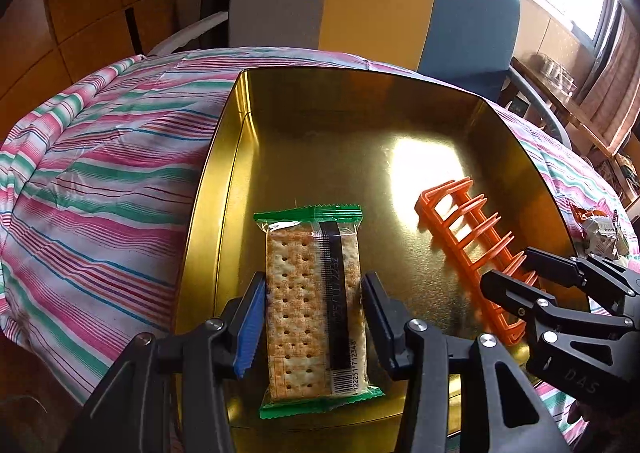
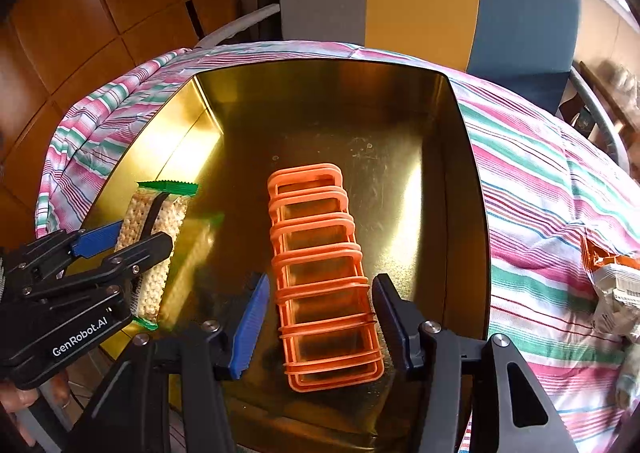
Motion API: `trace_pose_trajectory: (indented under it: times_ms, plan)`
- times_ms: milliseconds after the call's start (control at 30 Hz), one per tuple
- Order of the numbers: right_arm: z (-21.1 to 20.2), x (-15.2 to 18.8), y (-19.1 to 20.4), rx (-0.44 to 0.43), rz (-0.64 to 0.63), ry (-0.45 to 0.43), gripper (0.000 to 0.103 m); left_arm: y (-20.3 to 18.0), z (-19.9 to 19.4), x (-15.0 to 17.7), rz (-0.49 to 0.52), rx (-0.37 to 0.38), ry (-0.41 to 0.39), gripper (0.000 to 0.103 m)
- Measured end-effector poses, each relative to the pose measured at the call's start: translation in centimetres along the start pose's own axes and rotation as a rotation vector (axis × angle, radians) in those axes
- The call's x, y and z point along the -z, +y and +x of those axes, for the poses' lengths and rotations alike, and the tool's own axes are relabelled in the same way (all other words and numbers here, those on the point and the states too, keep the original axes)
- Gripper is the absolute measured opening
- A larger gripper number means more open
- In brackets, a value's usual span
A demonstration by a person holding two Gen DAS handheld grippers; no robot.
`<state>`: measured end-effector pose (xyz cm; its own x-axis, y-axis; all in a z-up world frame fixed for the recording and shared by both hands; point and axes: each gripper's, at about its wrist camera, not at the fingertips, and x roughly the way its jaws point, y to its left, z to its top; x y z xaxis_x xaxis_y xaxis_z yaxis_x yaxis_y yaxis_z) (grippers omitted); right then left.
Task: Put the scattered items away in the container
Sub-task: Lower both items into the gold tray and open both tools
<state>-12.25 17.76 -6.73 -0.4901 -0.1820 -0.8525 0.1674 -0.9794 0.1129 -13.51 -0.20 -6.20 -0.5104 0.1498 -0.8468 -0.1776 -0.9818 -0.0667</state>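
A gold tin (image 1: pixel 224 157) is seen on a table covered with a striped cloth (image 1: pixel 100 173), and two things are already inside it. A packet of crackers (image 1: pixel 314 305) lies flat on the tin's floor towards its left side, and an orange plastic rack (image 2: pixel 324 273) lies on the floor further to the right, well apart from the packet.

The left gripper (image 1: pixel 314 313) is placed around the packet, one jaw on each long side. The right-hand pad sits against the wrapper, while a sliver of gap seems to show on the blue side, so it cannot be told whether the packet is clamped or already let go. The right gripper (image 2: pixel 320 317) is placed around the near end of the rack, with bare tin visible between each pad and the rack, so the rack is judged to be released and resting on its own.

The step in hand is judged to be the setting down of both things in the tin. For the next move, the jaws are to be opened clear of packet and rack, and both grippers lifted straight up so that nothing is dragged along. A crumpled orange-and-white wrapper (image 2: pixel 616 285) is still seen on the cloth outside the tin, to the right, and is probably to be fetched next
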Motion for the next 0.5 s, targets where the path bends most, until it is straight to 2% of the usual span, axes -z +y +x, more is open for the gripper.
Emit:
trace_pose_trajectory:
  times_ms: [233,500]
  plan:
    - [-0.5,0.4,0.0,-0.019,0.011,-0.012,0.055,0.2,-1.4,0.5,-0.018,-0.029,-0.039,0.049]
    - [-3.0,1.2,0.0,-0.047,0.025,-0.072,0.055,-1.1,-4.4,1.1,-0.006,-0.019,-0.105,0.056]
